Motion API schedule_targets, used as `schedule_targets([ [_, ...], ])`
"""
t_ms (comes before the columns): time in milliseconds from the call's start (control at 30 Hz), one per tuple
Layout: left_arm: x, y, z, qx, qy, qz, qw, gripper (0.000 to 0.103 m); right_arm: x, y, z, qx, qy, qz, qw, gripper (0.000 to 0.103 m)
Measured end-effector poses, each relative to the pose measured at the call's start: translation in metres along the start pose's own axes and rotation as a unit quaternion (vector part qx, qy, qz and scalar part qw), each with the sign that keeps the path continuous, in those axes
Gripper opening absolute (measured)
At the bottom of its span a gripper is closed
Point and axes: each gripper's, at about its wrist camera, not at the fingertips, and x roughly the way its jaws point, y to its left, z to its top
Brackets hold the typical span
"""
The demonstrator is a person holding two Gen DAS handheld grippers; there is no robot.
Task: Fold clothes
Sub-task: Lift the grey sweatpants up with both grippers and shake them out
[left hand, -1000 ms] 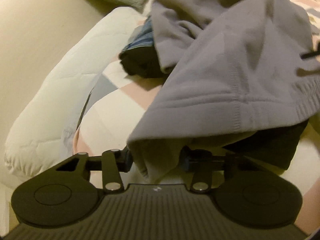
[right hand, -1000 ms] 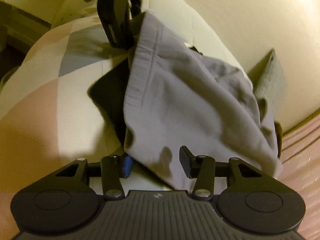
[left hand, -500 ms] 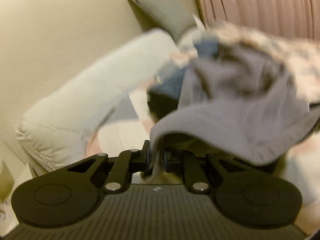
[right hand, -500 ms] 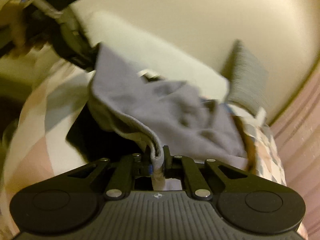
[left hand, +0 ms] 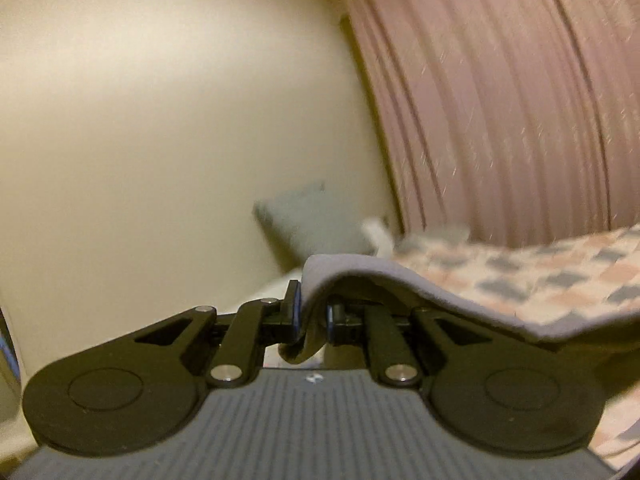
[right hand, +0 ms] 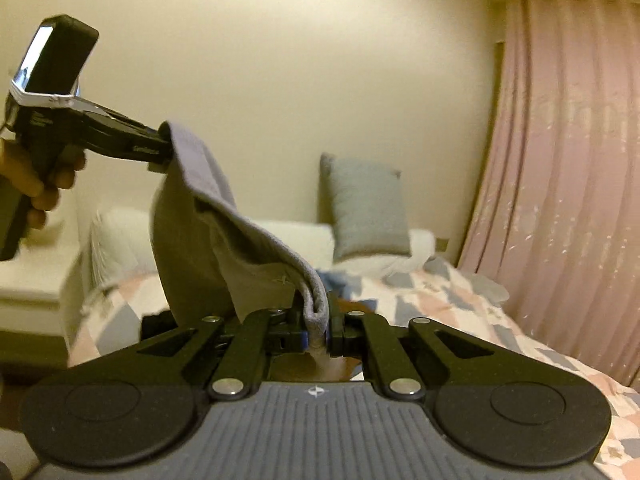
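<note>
Garment: grey sweatshirt (right hand: 224, 216) hem slung between claws | left claw (right hand: 162, 148) at 10 o'clock from right claw (right hand: 316, 326) | both clenched on hem | bed (right hand: 460, 296) below

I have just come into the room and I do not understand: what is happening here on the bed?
A person is folding clothes with a handheld gripper in each hand. The left gripper and the right gripper are each shut on an edge of the same grey garment, which hangs between them above the bed. No fold is made yet.
</note>
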Motion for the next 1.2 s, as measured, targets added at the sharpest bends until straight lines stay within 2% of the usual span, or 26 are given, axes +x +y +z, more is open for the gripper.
schedule_targets([
  [100, -0.036, -0.027, 0.038, 0.009, -0.034, -0.01, 0.9993, 0.009, -0.062, -0.026, 0.014, 0.025, -0.018, 0.004, 1.0, 0.006],
  [233, -0.071, -0.041, 0.08, -0.003, -0.067, -0.03, 0.9973, 0.009, -0.132, -0.061, 0.045, 0.058, -0.044, -0.008, 0.997, 0.006],
  [400, -0.1, -0.037, 0.123, -0.022, -0.12, -0.057, 0.9908, 0.01, -0.209, -0.089, 0.097, 0.077, -0.09, -0.023, 0.993, 0.006],
  [533, -0.11, -0.007, 0.149, -0.043, -0.163, -0.063, 0.9837, 0.01, -0.246, -0.087, 0.146, 0.061, -0.126, -0.026, 0.99, 0.007],
  [600, -0.108, 0.018, 0.162, -0.06, -0.175, -0.064, 0.9806, 0.01, -0.251, -0.079, 0.175, 0.052, -0.142, -0.02, 0.988, 0.007],
  [733, -0.084, 0.075, 0.184, -0.091, -0.156, -0.069, 0.9812, 0.01, -0.235, -0.06, 0.233, 0.049, -0.15, 0.003, 0.987, 0.007],
  [833, -0.059, 0.103, 0.198, -0.074, -0.14, -0.042, 0.9864, 0.01, -0.197, -0.036, 0.266, 0.063, -0.139, 0.027, 0.988, 0.007],
  [967, -0.043, 0.133, 0.228, -0.076, -0.143, -0.02, 0.9866, 0.01, -0.169, -0.015, 0.298, 0.085, -0.134, 0.052, 0.986, 0.007],
  [1067, -0.03, 0.13, 0.255, -0.066, -0.169, -0.013, 0.9833, 0.01, -0.164, -0.008, 0.313, 0.1, -0.145, 0.054, 0.983, 0.007],
  [1167, -0.027, 0.107, 0.291, -0.053, -0.195, -0.034, 0.9787, 0.01, -0.184, -0.02, 0.326, 0.12, -0.165, 0.035, 0.978, 0.007],
  [1200, -0.025, 0.089, 0.299, -0.044, -0.198, -0.049, 0.9779, 0.009, -0.191, -0.026, 0.324, 0.128, -0.166, 0.02, 0.978, 0.007],
])
